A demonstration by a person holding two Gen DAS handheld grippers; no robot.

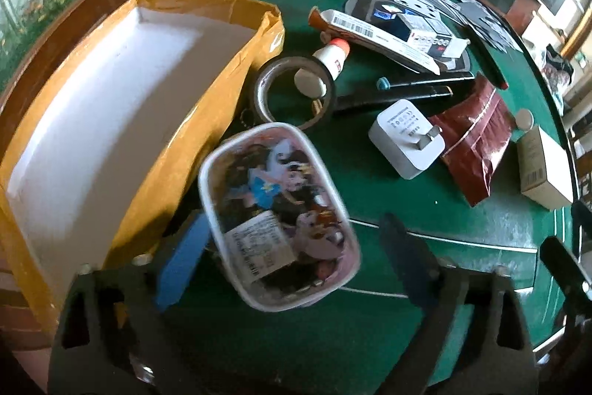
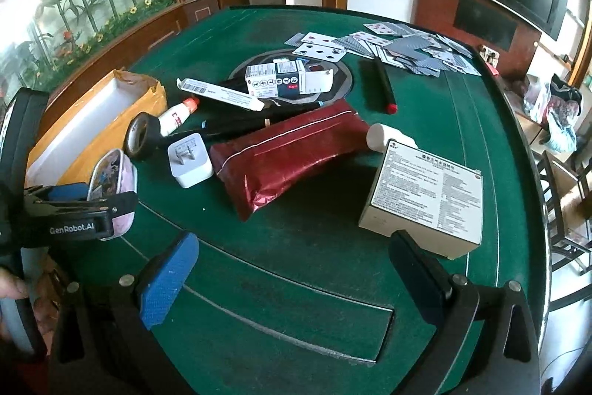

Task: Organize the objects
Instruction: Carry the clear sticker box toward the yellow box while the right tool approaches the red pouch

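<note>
My left gripper has its jaws spread wide around a small cartoon-printed plastic case, which looks blurred and tilted; the left blue pad is near it, the right pad stands apart. The case also shows in the right wrist view at the left gripper's tips. An open yellow-taped box with a white inside lies just left of it, and also shows in the right wrist view. My right gripper is open and empty above the green table.
On the table lie a tape roll, glue bottle, white charger, red foil pouch, white leaflet box, black pen, medicine cartons and scattered playing cards. Chairs stand at the right edge.
</note>
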